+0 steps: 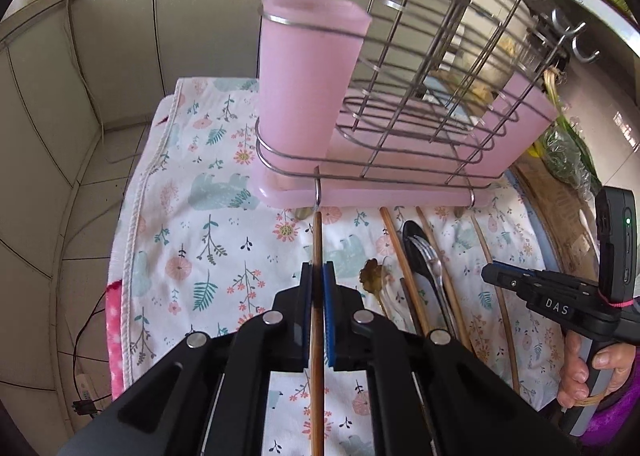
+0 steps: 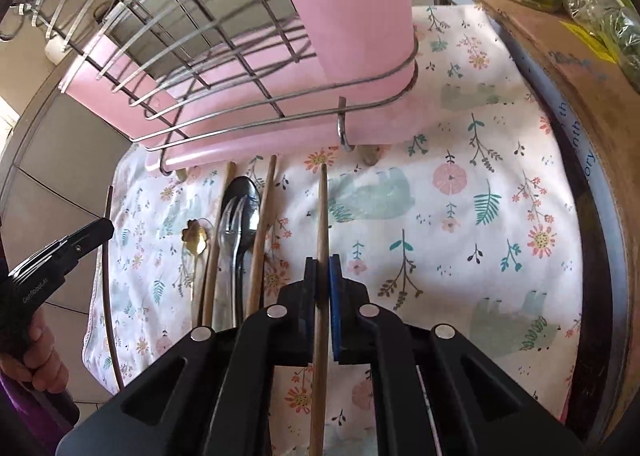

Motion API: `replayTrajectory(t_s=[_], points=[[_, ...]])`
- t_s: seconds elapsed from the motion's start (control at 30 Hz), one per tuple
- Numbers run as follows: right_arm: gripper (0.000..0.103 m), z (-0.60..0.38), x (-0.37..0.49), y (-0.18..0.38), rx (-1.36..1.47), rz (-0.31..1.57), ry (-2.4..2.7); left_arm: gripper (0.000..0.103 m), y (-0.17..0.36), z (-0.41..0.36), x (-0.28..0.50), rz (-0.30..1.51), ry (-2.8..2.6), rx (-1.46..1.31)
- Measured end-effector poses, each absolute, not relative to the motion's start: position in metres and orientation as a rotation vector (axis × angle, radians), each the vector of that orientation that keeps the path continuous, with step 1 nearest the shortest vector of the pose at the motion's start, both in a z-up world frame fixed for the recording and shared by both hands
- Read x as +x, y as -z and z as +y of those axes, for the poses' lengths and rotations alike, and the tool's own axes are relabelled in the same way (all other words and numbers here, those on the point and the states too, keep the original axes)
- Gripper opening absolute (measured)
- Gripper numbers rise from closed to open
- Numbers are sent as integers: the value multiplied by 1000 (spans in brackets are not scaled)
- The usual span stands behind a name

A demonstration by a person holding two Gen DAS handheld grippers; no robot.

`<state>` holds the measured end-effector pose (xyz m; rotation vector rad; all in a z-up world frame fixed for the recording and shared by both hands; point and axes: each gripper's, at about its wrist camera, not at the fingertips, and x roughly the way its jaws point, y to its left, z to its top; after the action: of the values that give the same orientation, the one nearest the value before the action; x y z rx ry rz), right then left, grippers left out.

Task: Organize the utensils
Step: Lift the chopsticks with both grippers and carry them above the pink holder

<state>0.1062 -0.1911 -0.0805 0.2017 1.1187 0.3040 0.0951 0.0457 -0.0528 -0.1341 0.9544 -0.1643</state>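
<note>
Clamping one thin brown wooden chopstick (image 1: 317,256) in my left gripper (image 1: 318,288), another (image 2: 323,215) in my right gripper (image 2: 322,288), both low over the floral cloth (image 1: 192,215) near the pink cup (image 1: 308,67); long tips may snag the wire rack (image 1: 420,103) or twist loose.

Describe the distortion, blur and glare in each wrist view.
Left wrist view: heavy fisheye bending and dark corners; the pink cup looks soft and hazy, and the wire rack glints. Right wrist view: same bending; the wire rack is smeared with bright streaks, the right tongs and their chopstick are sharp, and the floral cloth is evenly lit.
</note>
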Motion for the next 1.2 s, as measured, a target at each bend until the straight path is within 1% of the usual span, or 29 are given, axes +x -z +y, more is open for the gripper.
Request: replayTrajectory(t_s=[0.2,0.37,0.6,0.77,0.87,0.93,1.03,1.2], points=[[6,-204,67,34,229,948,-331,5,15,62,63,818,158,-184],[6,-214,45,-20,228,770,-349,4,-27,79,46,694,152,-229],[6,-223,44,-104,235,493,-339,4,-120,92,36,458,146,-233],[6,-225,71,-147,231,355,-313,5,-188,104,48,314,144,-250],[6,-228,85,-165,228,286,-293,4,-220,112,60,247,103,-239],[6,-229,98,-174,236,247,-283,4,-231,115,72,235,90,-238],[6,-232,117,-186,246,197,-270,5,-230,115,97,254,72,-231],[6,-235,149,-186,245,143,-239,5,-196,104,137,342,68,-193]])
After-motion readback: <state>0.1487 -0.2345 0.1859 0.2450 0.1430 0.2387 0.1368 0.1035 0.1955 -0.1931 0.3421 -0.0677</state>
